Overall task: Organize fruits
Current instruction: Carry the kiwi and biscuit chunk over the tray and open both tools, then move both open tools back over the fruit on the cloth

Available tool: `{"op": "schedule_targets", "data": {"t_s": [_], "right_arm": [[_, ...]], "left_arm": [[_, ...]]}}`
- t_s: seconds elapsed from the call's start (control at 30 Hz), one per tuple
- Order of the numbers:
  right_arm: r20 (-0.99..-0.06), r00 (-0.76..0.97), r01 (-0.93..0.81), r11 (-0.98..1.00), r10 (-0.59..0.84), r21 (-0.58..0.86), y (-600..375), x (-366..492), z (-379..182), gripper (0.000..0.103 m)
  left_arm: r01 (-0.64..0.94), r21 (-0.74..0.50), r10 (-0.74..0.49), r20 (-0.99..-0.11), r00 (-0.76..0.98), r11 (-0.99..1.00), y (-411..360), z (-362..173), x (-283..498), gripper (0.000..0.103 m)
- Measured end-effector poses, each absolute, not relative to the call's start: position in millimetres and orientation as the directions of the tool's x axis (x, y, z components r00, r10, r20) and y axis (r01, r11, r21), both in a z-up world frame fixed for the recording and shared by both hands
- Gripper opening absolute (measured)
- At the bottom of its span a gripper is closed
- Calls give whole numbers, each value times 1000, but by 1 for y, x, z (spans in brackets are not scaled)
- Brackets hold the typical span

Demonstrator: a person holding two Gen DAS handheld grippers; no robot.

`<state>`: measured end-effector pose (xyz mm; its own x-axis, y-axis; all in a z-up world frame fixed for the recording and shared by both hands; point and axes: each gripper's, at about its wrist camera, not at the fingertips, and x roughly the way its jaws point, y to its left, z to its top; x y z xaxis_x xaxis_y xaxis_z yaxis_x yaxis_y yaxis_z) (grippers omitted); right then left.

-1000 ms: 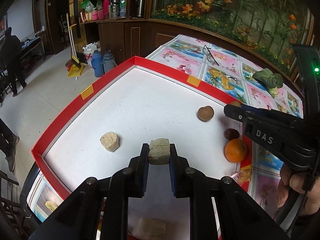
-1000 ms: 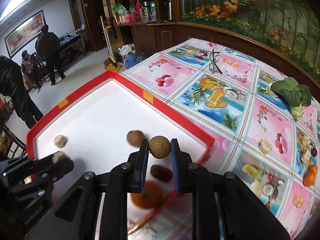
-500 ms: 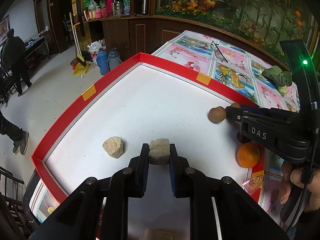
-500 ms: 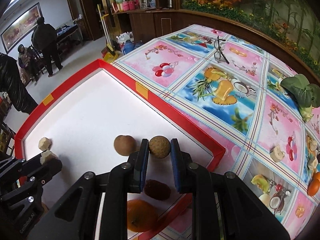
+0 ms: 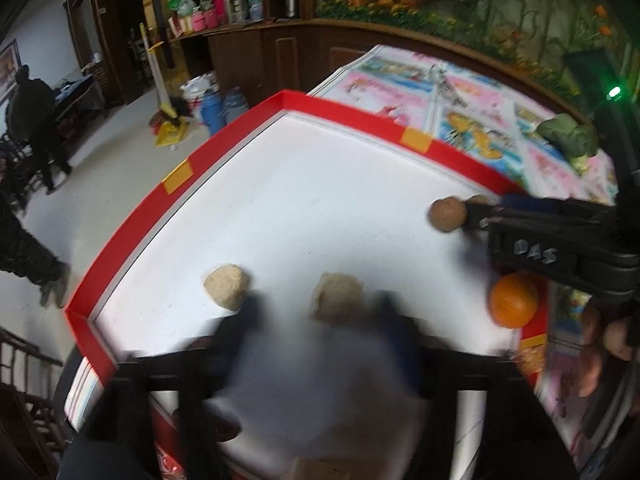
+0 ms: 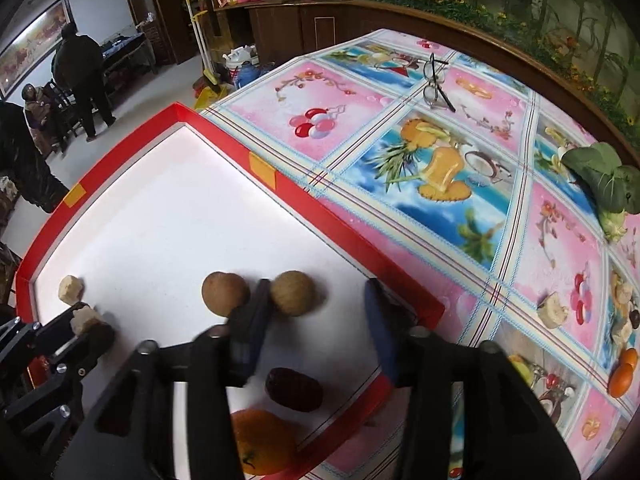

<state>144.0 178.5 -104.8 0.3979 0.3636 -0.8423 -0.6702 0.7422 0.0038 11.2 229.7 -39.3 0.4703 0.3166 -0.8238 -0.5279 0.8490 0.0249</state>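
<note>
A red-rimmed white tray [image 5: 176, 176] holds the fruit. My left gripper [image 5: 320, 318] is blurred and its jaws are opening. A beige chunk [image 5: 336, 298] lies on the tray between its fingers, free of the pads. A second beige chunk [image 5: 227, 286] sits just left of it. My right gripper [image 6: 318, 316] is opening too. A round brown fruit [image 6: 291, 293] rests on the tray between its fingers, close to the left pad and apart from the right one. Another brown fruit [image 6: 225, 294] lies beside it. A dark date [image 6: 294, 389] and an orange [image 6: 260, 440] lie nearer the camera.
The tray stands on a tablecloth printed with fruit pictures [image 6: 440, 168]. On the cloth are spectacles [image 6: 436, 84], a green leafy vegetable [image 6: 604, 176], a beige piece [image 6: 554, 310] and small oranges [image 6: 622, 372] at the right edge. People stand on the floor at far left.
Both grippers went from shut to open. The left let go of the beige chunk and the right let go of the brown fruit. Both now lie on the tray.
</note>
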Motion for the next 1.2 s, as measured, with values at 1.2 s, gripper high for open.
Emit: {"op": "schedule_targets", "data": {"t_s": [1.2], "right_arm": [[-719, 615, -299, 939, 325, 169, -98, 101, -67, 90]], "left_arm": [[-331, -6, 211, -759, 616, 944, 120, -9, 4, 83]]}}
